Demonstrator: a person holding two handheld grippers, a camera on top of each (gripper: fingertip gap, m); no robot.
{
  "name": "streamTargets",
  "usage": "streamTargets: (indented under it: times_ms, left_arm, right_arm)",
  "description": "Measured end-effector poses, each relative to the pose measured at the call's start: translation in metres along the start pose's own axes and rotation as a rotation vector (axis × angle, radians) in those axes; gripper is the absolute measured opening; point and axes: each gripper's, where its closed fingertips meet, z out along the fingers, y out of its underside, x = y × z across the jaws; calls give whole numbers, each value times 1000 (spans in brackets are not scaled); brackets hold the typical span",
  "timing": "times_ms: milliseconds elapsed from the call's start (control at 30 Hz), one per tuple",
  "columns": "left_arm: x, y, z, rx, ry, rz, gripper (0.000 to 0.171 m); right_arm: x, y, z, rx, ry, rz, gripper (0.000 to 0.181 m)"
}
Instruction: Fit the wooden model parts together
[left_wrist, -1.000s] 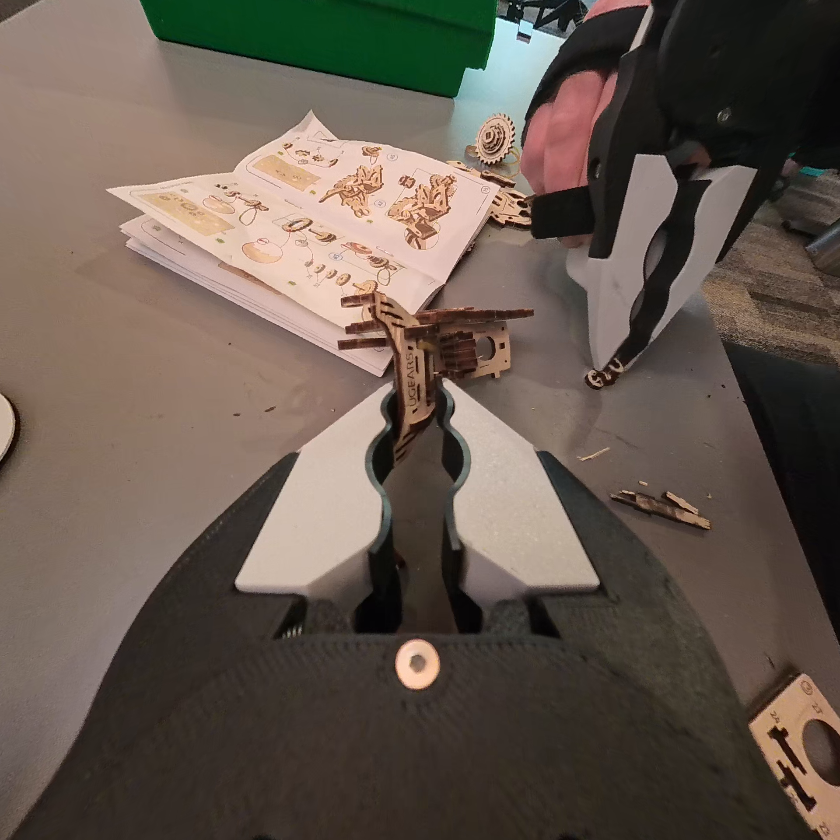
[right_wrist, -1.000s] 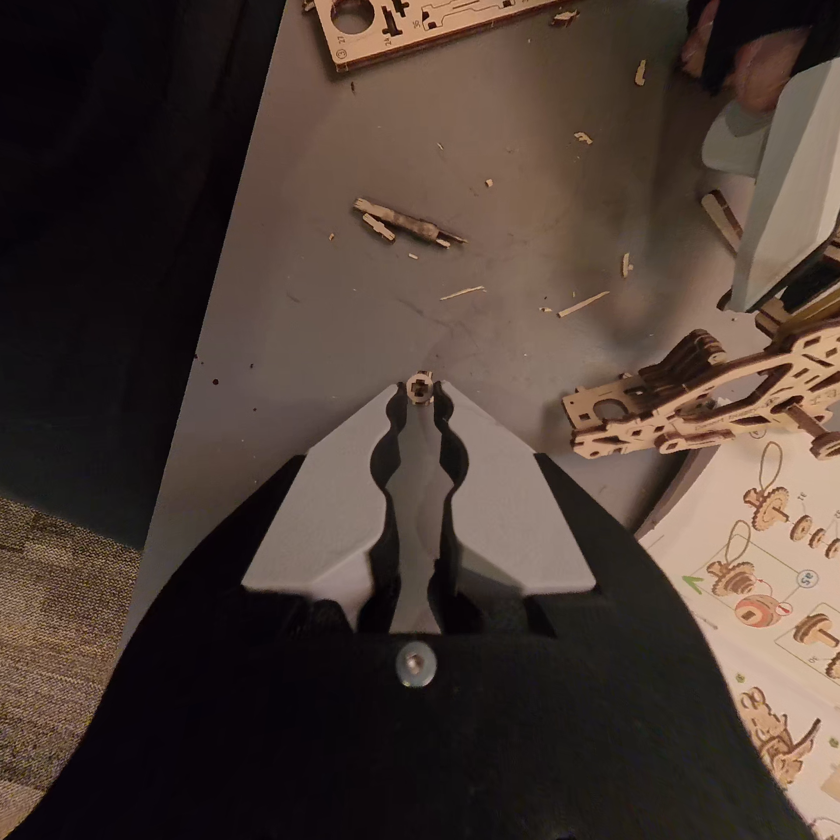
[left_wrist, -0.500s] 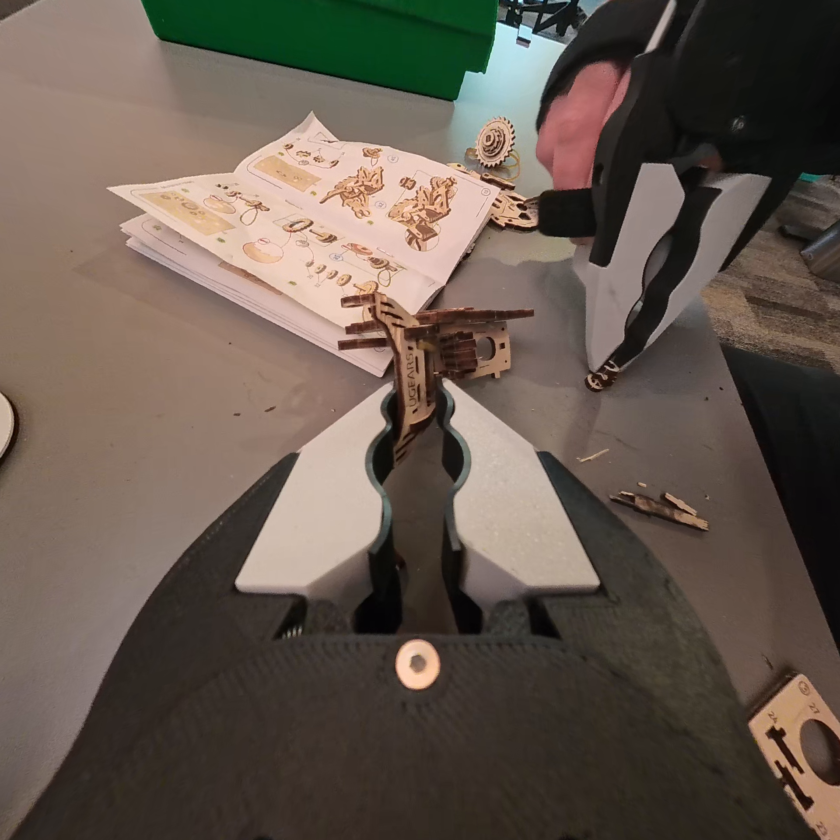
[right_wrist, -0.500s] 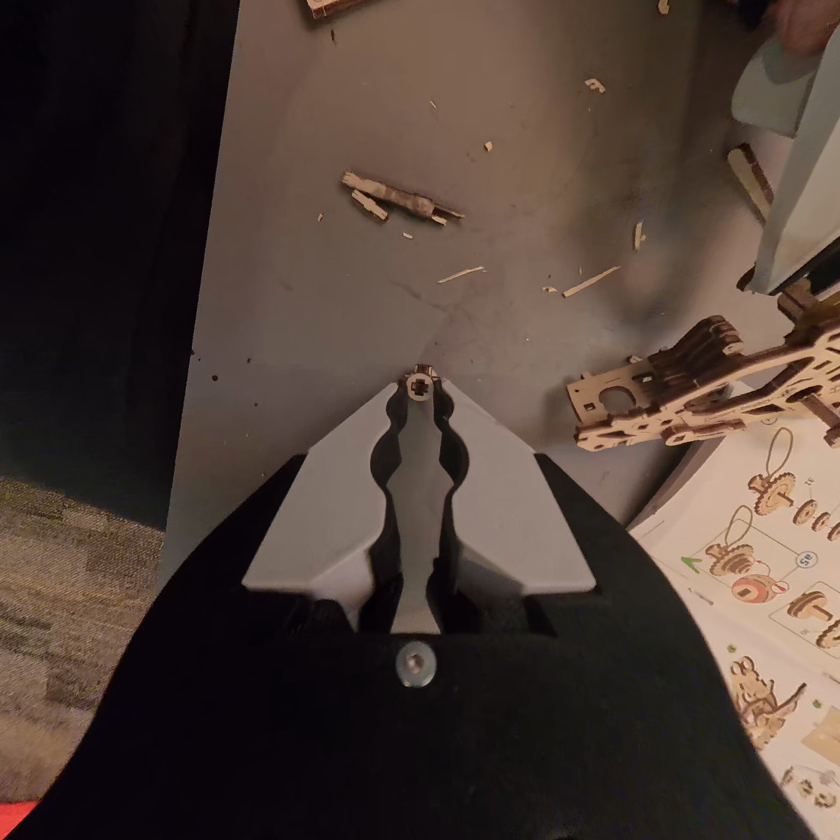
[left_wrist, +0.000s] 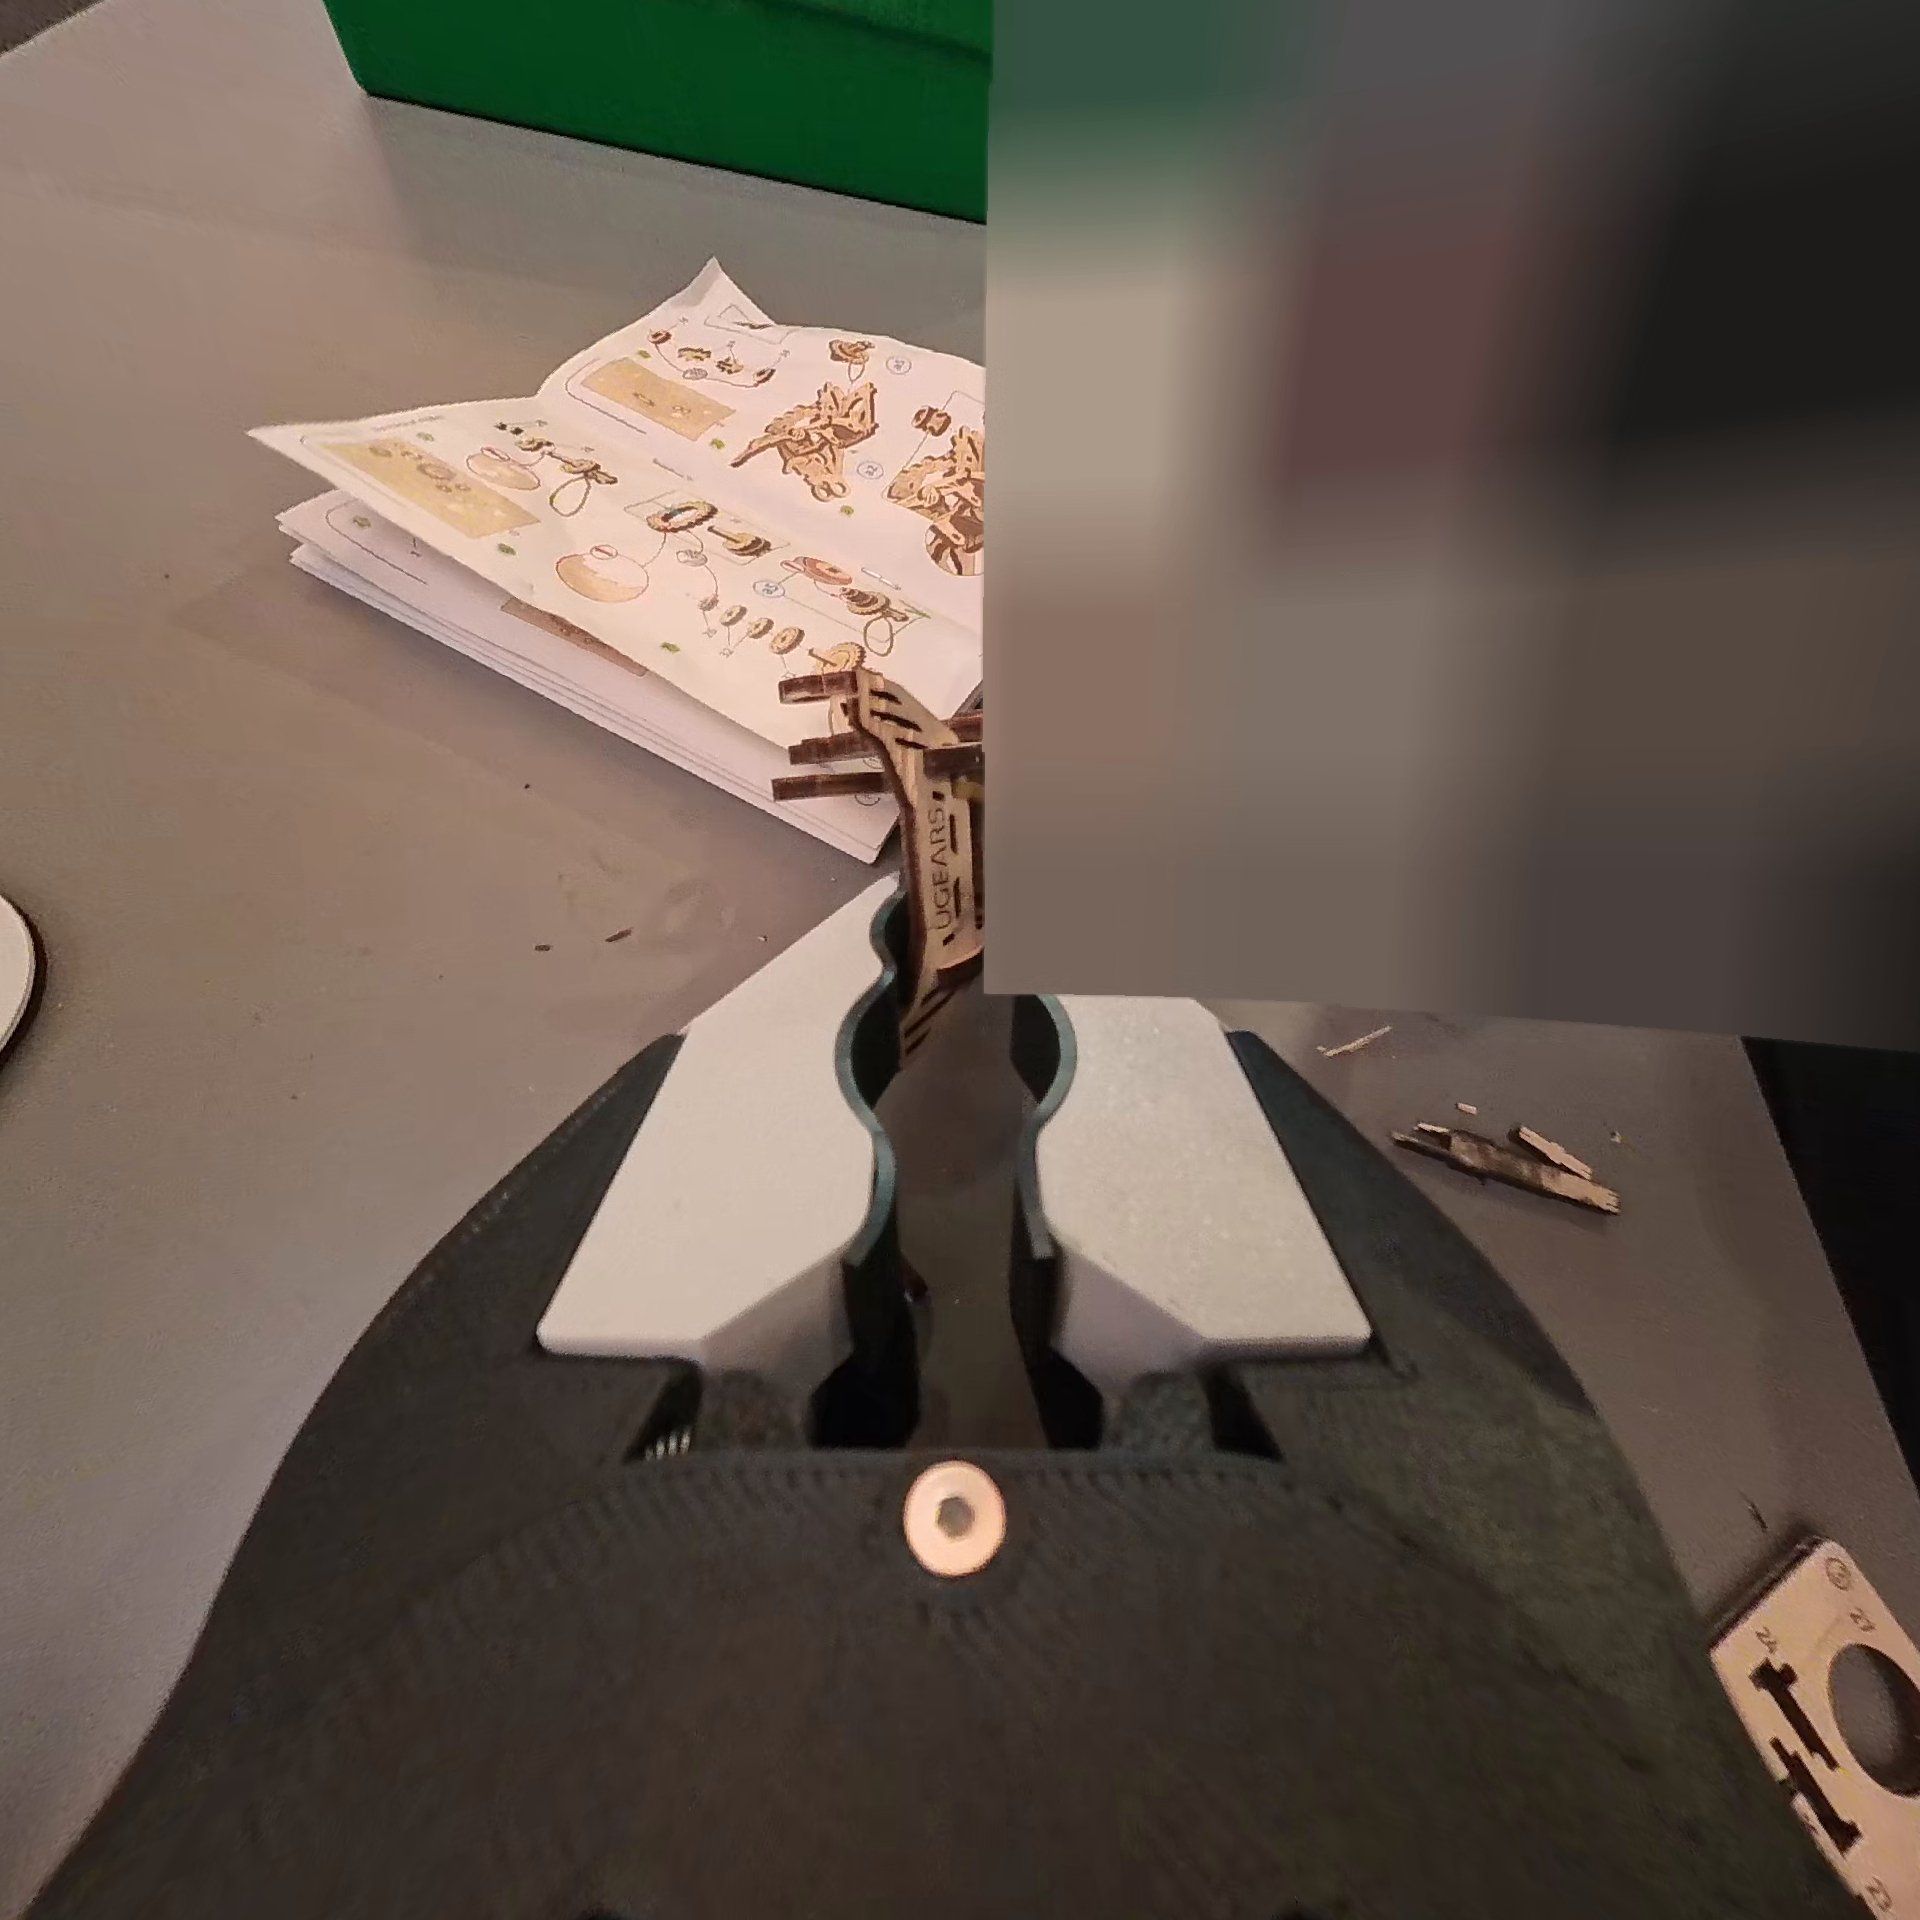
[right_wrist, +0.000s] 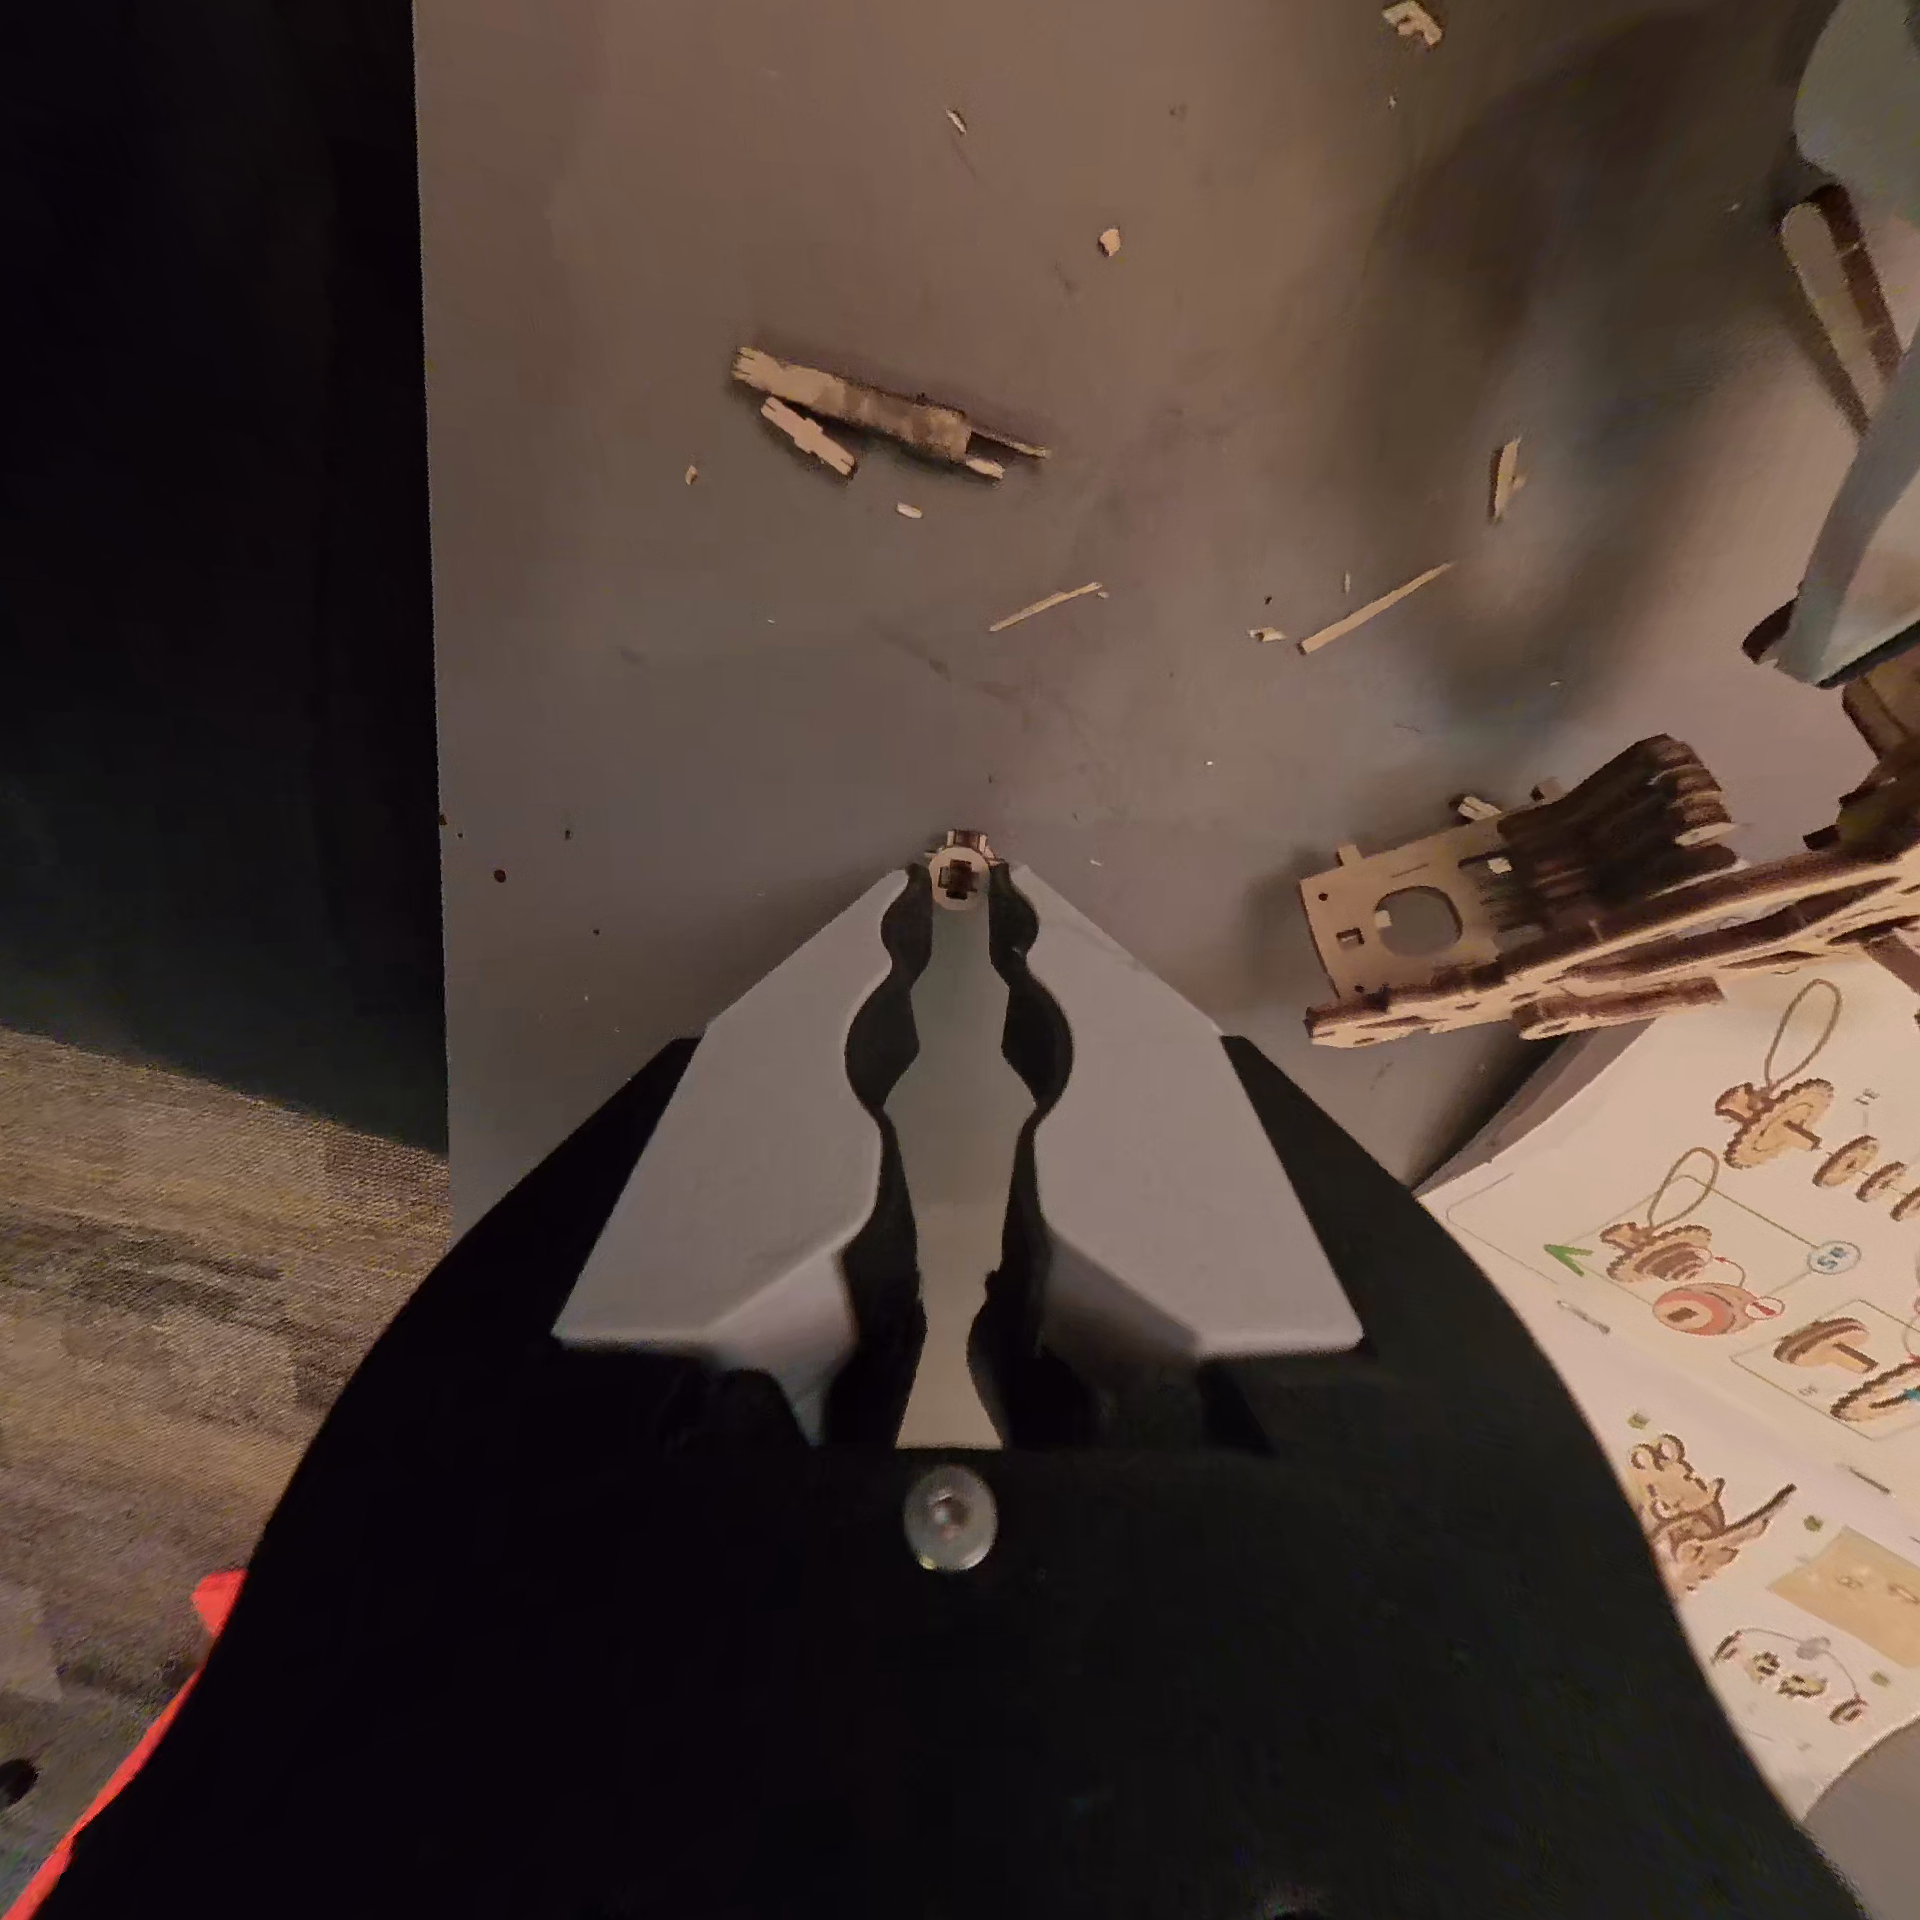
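My left gripper (left_wrist: 951, 896) is shut on the tail of the wooden model (left_wrist: 914, 748) and holds it up over the grey table (left_wrist: 312, 883); a blurred patch hides its right fingertip and the rest of the model. In the right wrist view the model (right_wrist: 1558, 925) hangs at the right, partly over the instruction booklet (right_wrist: 1714, 1351), with the left gripper's pale fingers (right_wrist: 1860, 540) above it. My right gripper (right_wrist: 958, 883) is shut on a small round wooden piece (right_wrist: 956, 875), held just above the table to the left of the model.
The open booklet (left_wrist: 644, 540) lies beyond the model, with a green box (left_wrist: 665, 94) behind it. Wood scraps (right_wrist: 883, 416) and splinters litter the table. A cut-out wooden sheet (left_wrist: 1829, 1704) lies at the near right. The table edge (right_wrist: 431, 623) drops to carpet at the left. About 12 cm separates my left fingertips from my right.
My right gripper has shifted and turned a little with the small piece still in it, so more floor shows. My left gripper and the model have stayed put.
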Motion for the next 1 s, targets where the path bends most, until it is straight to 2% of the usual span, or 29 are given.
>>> streamTargets:
  times_ms: [167, 500, 667, 733, 1000]
  left_arm:
    - [0, 0, 0, -1, -3, 5, 12]
    - [0, 0, 0, -3, -5, 9, 12]
    - [1, 1, 1, -8, -5, 12, 12]
    - [1, 1, 1, -7, -5, 13, 12]
    - [1, 1, 2, -15, -7, 16, 12]
  right_arm:
    - [0, 0, 0, 3, -13, 13, 9]
    - [0, -1, 0, 119, 30, 46, 9]
    - [-1, -3, 0, 167, 71, 125, 9]
    - [-1, -2, 0, 182, 92, 160, 18]
    - [-2, 6, -4, 219, 182, 230, 27]
